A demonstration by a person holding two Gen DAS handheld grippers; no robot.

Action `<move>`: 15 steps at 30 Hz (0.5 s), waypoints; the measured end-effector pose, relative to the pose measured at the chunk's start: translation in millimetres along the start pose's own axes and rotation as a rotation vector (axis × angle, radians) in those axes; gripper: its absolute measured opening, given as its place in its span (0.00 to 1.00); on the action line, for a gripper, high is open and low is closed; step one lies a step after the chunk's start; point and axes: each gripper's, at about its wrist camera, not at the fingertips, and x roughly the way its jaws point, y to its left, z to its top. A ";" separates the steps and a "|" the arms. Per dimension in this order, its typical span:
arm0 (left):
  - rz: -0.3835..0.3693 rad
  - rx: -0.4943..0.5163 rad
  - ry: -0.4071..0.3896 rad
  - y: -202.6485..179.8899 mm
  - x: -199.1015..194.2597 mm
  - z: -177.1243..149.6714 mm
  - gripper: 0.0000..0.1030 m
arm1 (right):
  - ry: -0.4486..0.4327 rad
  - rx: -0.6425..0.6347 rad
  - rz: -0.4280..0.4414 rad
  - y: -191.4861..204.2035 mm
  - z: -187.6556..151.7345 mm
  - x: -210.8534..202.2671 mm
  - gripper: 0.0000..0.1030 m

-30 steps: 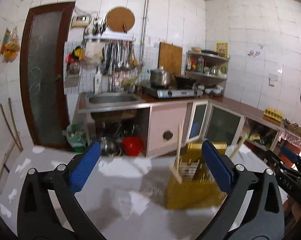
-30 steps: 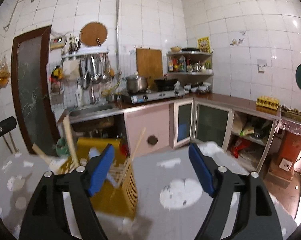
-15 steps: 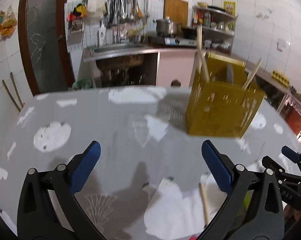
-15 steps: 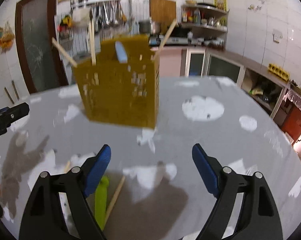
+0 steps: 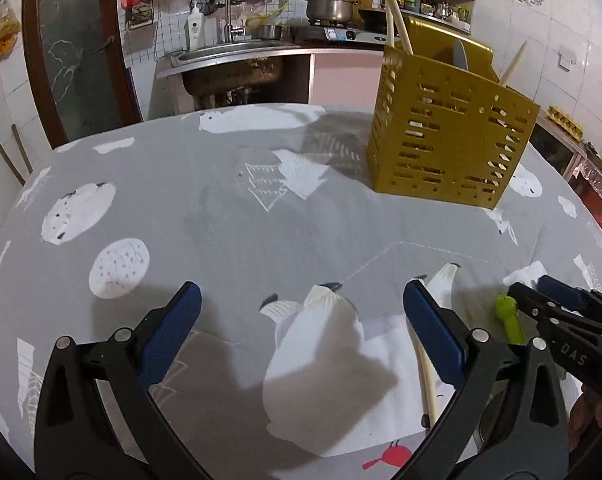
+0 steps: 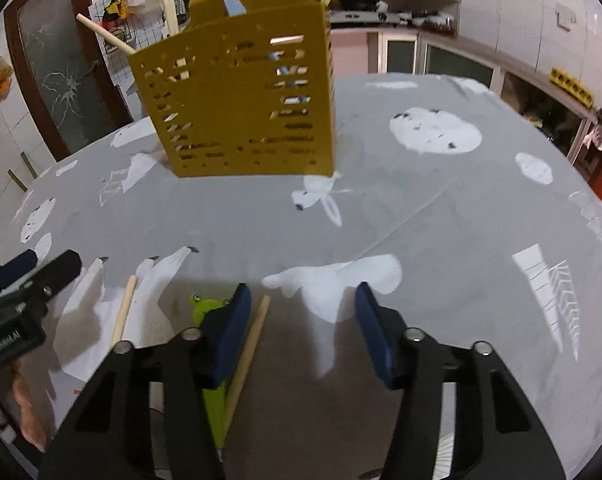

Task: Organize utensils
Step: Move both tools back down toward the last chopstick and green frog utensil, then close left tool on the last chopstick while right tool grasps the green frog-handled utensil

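While both grippers hang over the table, loose utensils lie below.
Left gripper gapes empty; right gripper is closing, a chopstick inside its left pad, unpinched, near the yellow caddy.

Both grippers have tipped down toward the table, bringing loose chopsticks and a green utensil into view, while the right gripper jaws are closing.

Left gripper, black frame with blue pads: angled downward, jaws spread wide, nothing between them. Right gripper, same build: angled downward, jaws closing, gap between pads empty. Bare fingers behind left gripper.
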 end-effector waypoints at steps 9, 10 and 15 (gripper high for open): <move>0.005 0.001 0.022 -5.8 5.3 -2.8 0.95 | 0.033 -0.014 -0.054 16.6 -0.1 5.9 0.28; 0.005 0.000 0.025 -6.8 6.1 -3.0 0.95 | 0.029 -0.020 -0.059 18.9 -0.6 6.4 0.26; -0.002 0.017 0.046 -16.0 10.9 -6.3 0.95 | 0.010 -0.041 -0.044 19.3 -0.1 7.3 0.07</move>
